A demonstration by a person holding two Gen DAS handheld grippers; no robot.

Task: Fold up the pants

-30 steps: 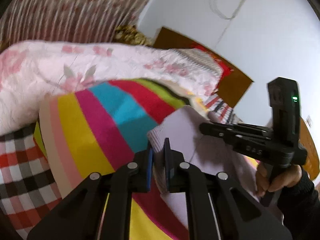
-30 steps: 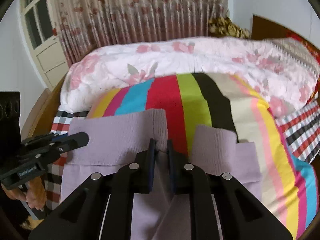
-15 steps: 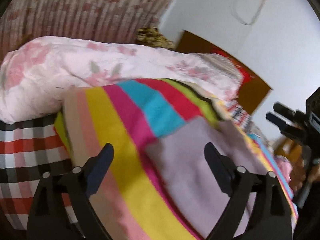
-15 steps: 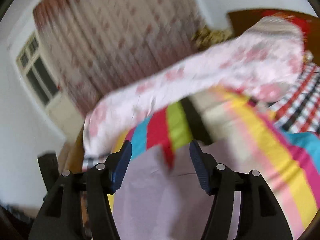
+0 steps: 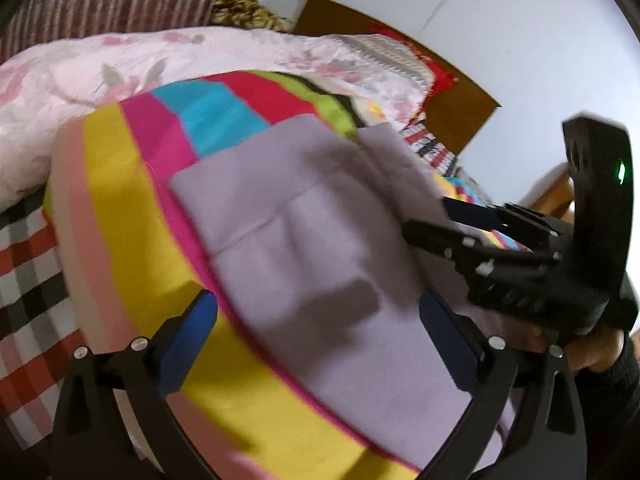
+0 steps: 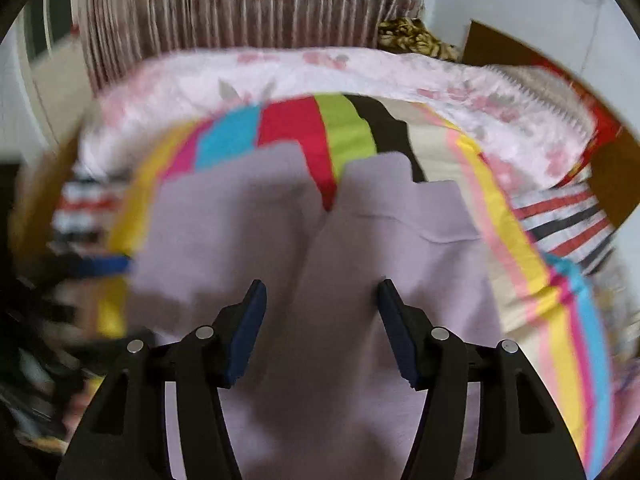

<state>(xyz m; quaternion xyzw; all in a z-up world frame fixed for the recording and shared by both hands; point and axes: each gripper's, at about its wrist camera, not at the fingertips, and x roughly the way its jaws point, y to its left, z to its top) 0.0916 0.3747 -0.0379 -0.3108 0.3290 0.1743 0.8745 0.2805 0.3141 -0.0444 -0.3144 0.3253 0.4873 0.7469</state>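
Pale lilac pants (image 5: 304,240) lie flat on a bed with a bright striped cover (image 5: 120,208). In the right wrist view the pants (image 6: 320,264) show two ends side by side with a gap between them. My left gripper (image 5: 316,320) is open and empty, just above the pants' near part. My right gripper (image 6: 320,312) is open and empty over the pants' middle. It also shows in the left wrist view (image 5: 460,224), at the pants' right edge, held by a hand.
A pink floral quilt (image 6: 320,76) is heaped along the far side of the bed. A checked sheet (image 5: 28,264) lies at the left. A wooden headboard (image 5: 452,92), a curtain (image 6: 248,12) and a white wall stand beyond.
Both grippers were shut on the pants' ends a second ago. They have opened, let the cloth go, and the pants now lie flat on the bed.
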